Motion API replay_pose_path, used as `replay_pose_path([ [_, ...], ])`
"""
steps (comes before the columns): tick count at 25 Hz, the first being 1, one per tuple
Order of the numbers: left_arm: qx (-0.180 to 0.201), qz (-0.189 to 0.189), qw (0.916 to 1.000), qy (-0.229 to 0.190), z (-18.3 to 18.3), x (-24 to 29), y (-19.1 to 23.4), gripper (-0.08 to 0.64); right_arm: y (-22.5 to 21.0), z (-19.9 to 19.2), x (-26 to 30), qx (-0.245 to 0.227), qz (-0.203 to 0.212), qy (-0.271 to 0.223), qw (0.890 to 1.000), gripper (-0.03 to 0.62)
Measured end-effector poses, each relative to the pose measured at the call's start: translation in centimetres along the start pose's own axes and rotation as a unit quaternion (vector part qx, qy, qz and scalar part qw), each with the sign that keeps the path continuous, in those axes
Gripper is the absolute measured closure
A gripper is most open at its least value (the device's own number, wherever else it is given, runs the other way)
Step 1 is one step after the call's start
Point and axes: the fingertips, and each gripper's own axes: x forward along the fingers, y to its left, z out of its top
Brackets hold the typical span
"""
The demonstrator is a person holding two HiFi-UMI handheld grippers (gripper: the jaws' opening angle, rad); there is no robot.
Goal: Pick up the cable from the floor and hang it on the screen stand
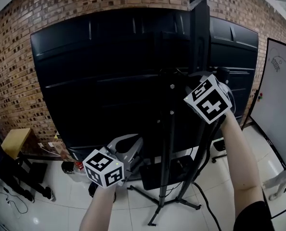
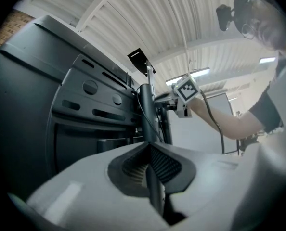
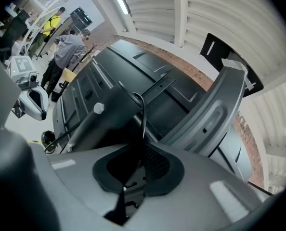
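The back of a big black screen (image 1: 109,76) fills the head view, mounted on a stand with a dark column (image 1: 199,32) and tripod legs (image 1: 167,177). My right gripper (image 1: 196,81) is raised against the column, shut on a thin black cable (image 3: 142,110) that loops up out of its jaws (image 3: 133,177). The cable (image 1: 208,150) hangs down beside my right forearm toward the floor. My left gripper (image 1: 133,147) is low by the stand's legs. Its jaws (image 2: 150,177) look shut on a dark strand of the cable (image 2: 155,186), beside the stand's pole (image 2: 146,112).
A brick wall (image 1: 18,57) stands behind the screen. A whiteboard (image 1: 278,109) leans at the right. At the left are a wooden stool (image 1: 15,141) and loose wires (image 1: 8,201) on the white floor. People (image 3: 68,47) stand far off in the right gripper view.
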Motion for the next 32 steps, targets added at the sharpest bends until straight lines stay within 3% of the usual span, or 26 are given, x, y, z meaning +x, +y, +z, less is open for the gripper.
replay_pose_path([
  [5, -0.001, -0.001, 1.0, 0.0, -0.1, 0.0, -0.2, 0.558, 0.3, -0.8, -0.4, 0.029, -0.012, -0.003, 1.0, 0.568],
  [13, -0.002, 0.007, 1.0, -0.005, -0.1, -0.7, 0.0, 0.558, 2.7, -4.0, 0.7, 0.087, 0.031, -0.008, 0.996, 0.568],
  [17, -0.001, 0.007, 0.9999, -0.01, 0.2, -1.1, 0.1, 0.558, 4.2, -4.3, 0.6, 0.125, 0.04, -0.047, 0.99, 0.569],
  [22, 0.002, 0.011, 0.9997, -0.021, 0.0, -1.7, 0.1, 0.558, 4.4, -3.9, 0.0, 0.152, -0.002, -0.114, 0.982, 0.558],
  [27, 0.006, 0.006, 0.9996, -0.028, -0.9, -2.4, 0.0, 0.558, 4.5, -3.8, -1.6, 0.177, -0.05, -0.182, 0.966, 0.557],
  [32, -0.001, 0.007, 0.9995, -0.031, -2.0, -3.6, 0.2, 0.558, 5.2, -3.0, -2.9, 0.189, -0.077, -0.216, 0.955, 0.541],
])
